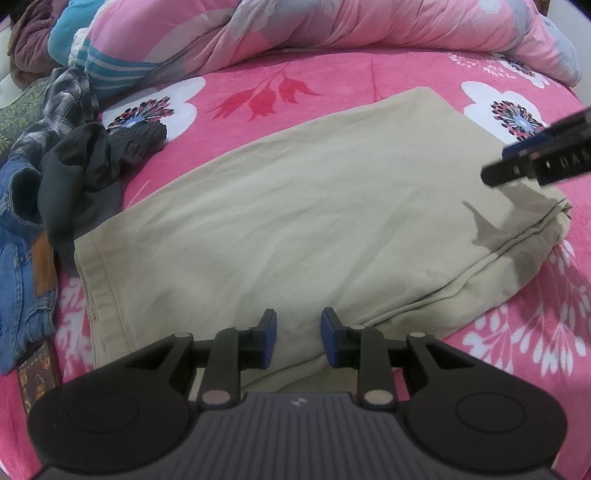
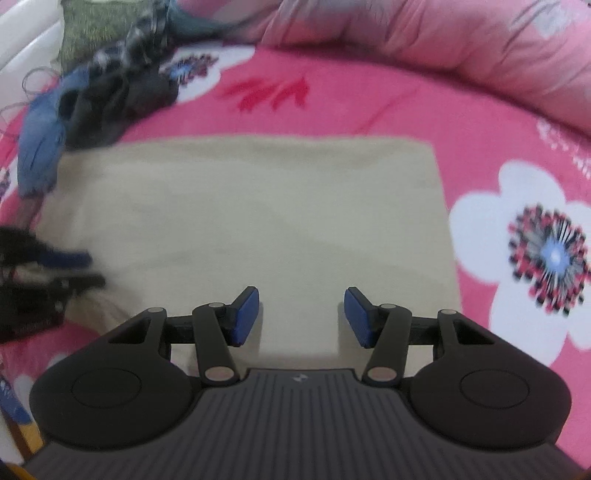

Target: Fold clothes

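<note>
A beige garment [image 1: 295,192], folded into a broad rectangle, lies flat on the pink floral sheet [image 1: 258,81]. My left gripper [image 1: 298,328] sits at the garment's near edge, its blue pads shut on a bunched fold of the beige cloth. In the right wrist view the left gripper [image 2: 90,271] shows at the left edge, with cloth gathered at its tips. My right gripper [image 2: 302,306] hangs open a little above the beige garment [image 2: 258,221], with nothing between its fingers. From the left wrist view the right gripper [image 1: 504,164] enters from the right, above the garment's right end, and casts a shadow there.
A heap of clothes lies at the left: blue jeans [image 1: 18,236], a dark grey garment [image 1: 74,177] and a plaid shirt [image 1: 66,99]. A bunched pink quilt [image 1: 332,33] runs along the far side of the bed.
</note>
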Motion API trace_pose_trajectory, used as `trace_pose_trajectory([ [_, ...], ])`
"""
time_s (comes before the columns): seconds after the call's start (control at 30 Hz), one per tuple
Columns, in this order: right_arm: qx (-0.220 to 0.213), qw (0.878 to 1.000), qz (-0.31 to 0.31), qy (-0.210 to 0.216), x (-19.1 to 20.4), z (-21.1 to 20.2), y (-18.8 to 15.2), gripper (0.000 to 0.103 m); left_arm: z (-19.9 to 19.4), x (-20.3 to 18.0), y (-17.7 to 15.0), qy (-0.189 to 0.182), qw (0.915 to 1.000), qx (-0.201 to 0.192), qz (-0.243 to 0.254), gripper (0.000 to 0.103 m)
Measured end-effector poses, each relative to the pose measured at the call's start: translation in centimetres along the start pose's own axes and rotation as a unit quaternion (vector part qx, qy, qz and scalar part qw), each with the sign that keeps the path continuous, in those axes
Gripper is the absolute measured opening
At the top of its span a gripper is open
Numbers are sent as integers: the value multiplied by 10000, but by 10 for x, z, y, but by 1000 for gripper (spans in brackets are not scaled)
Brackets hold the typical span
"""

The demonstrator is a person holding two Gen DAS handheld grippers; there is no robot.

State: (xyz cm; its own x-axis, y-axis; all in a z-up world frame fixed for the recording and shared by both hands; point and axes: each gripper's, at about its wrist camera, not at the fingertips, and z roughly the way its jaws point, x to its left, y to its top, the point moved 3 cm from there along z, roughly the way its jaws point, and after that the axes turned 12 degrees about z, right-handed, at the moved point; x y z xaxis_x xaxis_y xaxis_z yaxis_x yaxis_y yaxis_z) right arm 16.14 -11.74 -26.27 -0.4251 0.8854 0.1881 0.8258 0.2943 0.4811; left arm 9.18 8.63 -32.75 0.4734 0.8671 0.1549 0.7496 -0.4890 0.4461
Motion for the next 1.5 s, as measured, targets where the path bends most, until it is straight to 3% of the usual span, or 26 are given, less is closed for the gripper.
trace_pose_trajectory([
  [0.37,121,9987,371,-325,-30,6,-3,49,-13,14,4,-99,9997,-22,-215,28],
  [0.53,-48,9986,405,-326,-33,9,10,49,-25,25,17,36,9994,-216,-270,29],
  [0.77,-356,9964,711,-302,-51,17,37,49,-3,37,38,171,9986,-130,-478,29],
  [1.1,-889,9919,913,-20,-64,55,97,29,27,60,54,534,9966,-79,-618,29],
  [1.17,-900,9919,901,-27,-64,70,106,28,31,64,53,556,9962,-44,-664,31],
  [1.27,-525,9942,908,-239,-69,102,106,26,34,64,53,585,9963,-41,-629,32],
  [1.4,-543,9952,752,-301,-60,94,112,26,32,64,53,593,9964,-54,-609,32],
  [1.5,-655,9960,615,-28,-47,84,116,26,30,66,53,635,9959,-98,-633,32],
])
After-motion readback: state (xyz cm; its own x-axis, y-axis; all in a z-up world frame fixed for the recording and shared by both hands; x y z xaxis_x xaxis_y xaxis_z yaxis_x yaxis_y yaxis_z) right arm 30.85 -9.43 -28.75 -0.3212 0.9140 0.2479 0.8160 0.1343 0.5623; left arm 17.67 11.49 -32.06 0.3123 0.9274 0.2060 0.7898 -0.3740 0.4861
